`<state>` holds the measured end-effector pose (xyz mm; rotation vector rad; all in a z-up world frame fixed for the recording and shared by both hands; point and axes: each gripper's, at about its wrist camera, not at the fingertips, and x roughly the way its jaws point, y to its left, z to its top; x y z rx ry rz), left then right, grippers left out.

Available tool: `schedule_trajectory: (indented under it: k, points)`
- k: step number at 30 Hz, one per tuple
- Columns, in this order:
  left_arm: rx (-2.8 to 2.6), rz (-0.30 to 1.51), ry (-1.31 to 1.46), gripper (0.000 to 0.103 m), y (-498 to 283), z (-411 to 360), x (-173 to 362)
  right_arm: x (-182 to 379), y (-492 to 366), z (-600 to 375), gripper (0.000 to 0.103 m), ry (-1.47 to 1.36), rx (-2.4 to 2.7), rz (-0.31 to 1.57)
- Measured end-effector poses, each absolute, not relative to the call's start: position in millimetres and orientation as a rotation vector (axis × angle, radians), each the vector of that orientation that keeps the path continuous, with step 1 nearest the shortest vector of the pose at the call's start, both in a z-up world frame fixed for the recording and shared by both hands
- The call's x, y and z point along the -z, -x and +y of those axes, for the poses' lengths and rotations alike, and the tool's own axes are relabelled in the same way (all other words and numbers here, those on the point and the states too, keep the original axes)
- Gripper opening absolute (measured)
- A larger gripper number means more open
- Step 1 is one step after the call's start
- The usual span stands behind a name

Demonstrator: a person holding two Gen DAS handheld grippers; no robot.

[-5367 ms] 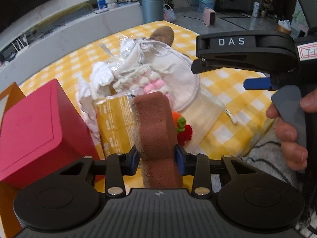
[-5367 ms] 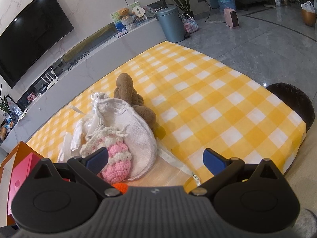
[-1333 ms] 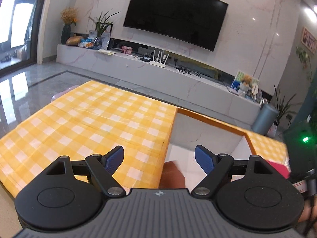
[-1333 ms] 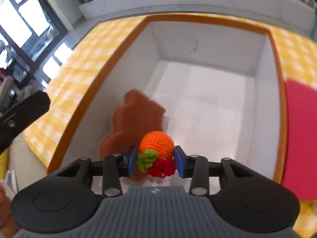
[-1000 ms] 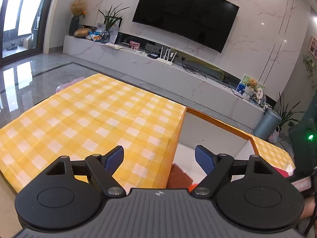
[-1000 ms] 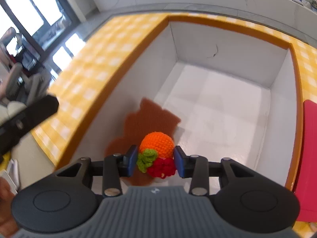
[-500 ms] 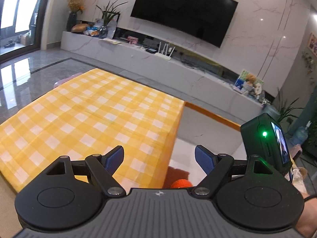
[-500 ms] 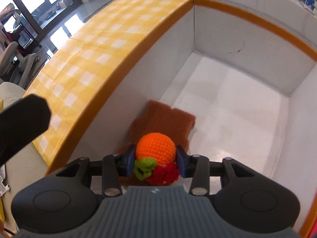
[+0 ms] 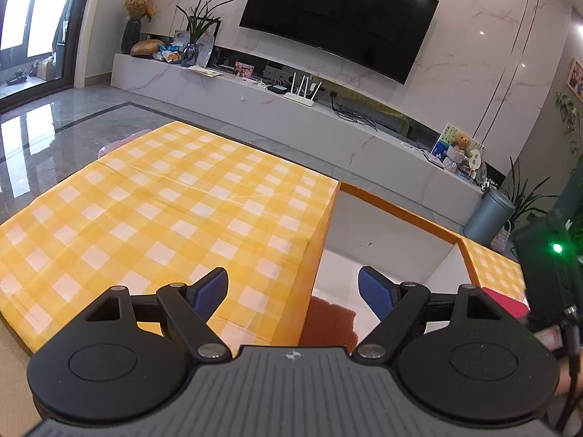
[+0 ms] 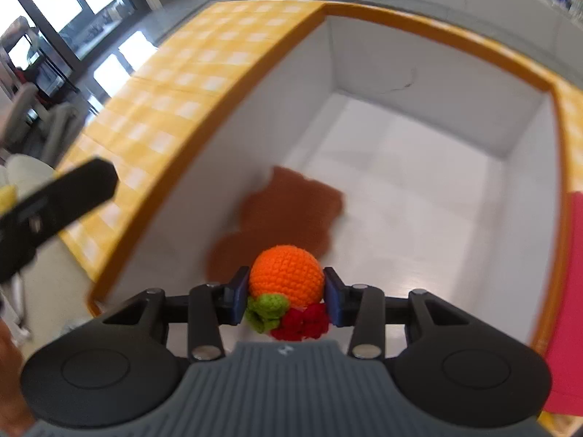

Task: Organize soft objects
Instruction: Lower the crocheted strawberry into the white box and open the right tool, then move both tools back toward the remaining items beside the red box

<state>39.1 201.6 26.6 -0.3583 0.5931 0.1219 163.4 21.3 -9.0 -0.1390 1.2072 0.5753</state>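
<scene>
Swung back over the box [image 10: 419, 116] since half a second ago; right gripper [image 10: 286, 293] clenched on crochet orange [image 10: 286, 280], ready to drop beside brown sponge [image 10: 288, 211]; left gripper [image 9: 293, 293] released, empty.

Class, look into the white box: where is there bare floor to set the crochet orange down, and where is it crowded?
Bare floor runs from the brown sponge to the far wall and the right wall. The near left corner is crowded: the sponge lies there, under the crochet orange gripped in the right claw.
</scene>
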Motion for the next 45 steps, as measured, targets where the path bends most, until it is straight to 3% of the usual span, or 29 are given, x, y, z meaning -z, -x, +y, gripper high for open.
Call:
schedule_trajectory:
  k: [5, 16, 19, 22, 31, 37, 45]
  points:
    - [-0.122, 0.579, 0.344, 0.095, -37.5, 198.6, -29.0, 17.0, -166.1, 9.4, 0.045, 0.168, -0.513, 1.247]
    - [-0.131, 0.559, 0.244, 0.095, -34.7, 176.9, -41.2, -9.7, -148.8, -13.4, 0.064, 0.164, -0.545, 1.171]
    - [-0.130, 0.551, 0.246, 0.095, -31.1, 174.6, -47.7, -24.5, -141.5, -23.4, 0.072, 0.146, -0.560, 1.126]
    - [-0.127, 0.539, 0.227, 0.095, -25.5, 171.2, -56.4, -39.1, -133.2, -33.9, 0.090, 0.159, -0.559, 1.049]
    - [-0.042, 0.415, 0.111, 0.095, 6.6, 121.4, -105.1, -94.7, -111.3, -103.9, 0.092, 0.120, -0.479, 0.869]
    - [0.098, 0.378, 0.049, 0.095, 13.3, 61.6, -123.3, -136.7, -71.0, -187.6, 0.100, 0.183, -0.306, 0.653]
    - [0.287, 0.437, -0.091, 0.095, -3.3, -24.1, -105.1, -98.5, -41.0, -301.9, 0.100, 0.051, -0.041, 0.643]
